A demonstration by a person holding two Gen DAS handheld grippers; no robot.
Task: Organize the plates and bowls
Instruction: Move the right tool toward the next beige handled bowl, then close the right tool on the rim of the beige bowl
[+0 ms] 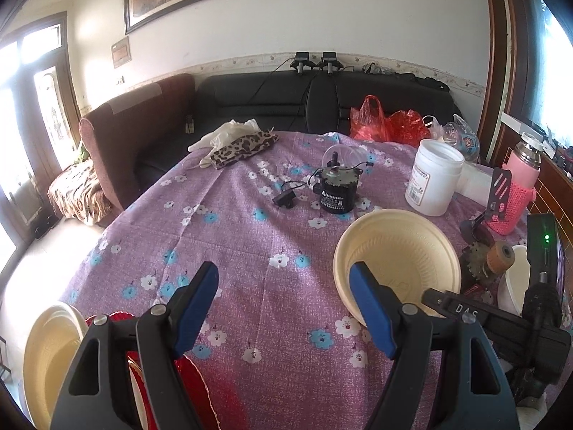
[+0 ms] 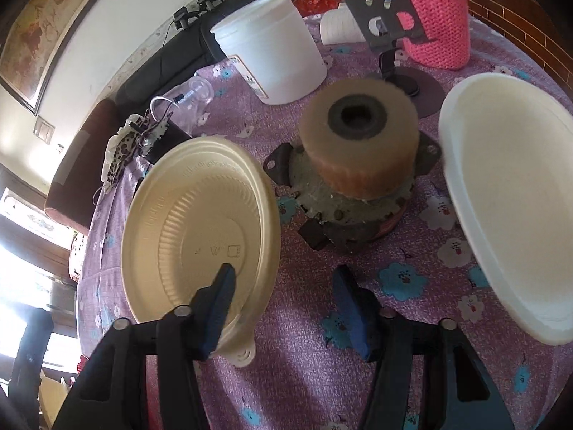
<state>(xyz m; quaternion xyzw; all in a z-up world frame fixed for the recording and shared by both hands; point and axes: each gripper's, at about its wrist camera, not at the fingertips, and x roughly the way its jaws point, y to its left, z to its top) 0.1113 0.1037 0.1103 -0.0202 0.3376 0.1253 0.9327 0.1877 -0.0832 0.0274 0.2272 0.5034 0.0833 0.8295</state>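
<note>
We held the right gripper (image 2: 283, 308) wide open astride the cream bowl's (image 2: 200, 229) near rim; closing carelessly could tip it toward the motor (image 2: 358, 179). The left gripper (image 1: 286, 308) gaped empty.

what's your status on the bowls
Left tongs open, empty. Right tongs open, one finger inside tilted cream bowl. White bowl to the right. Old motor close ahead.
</note>
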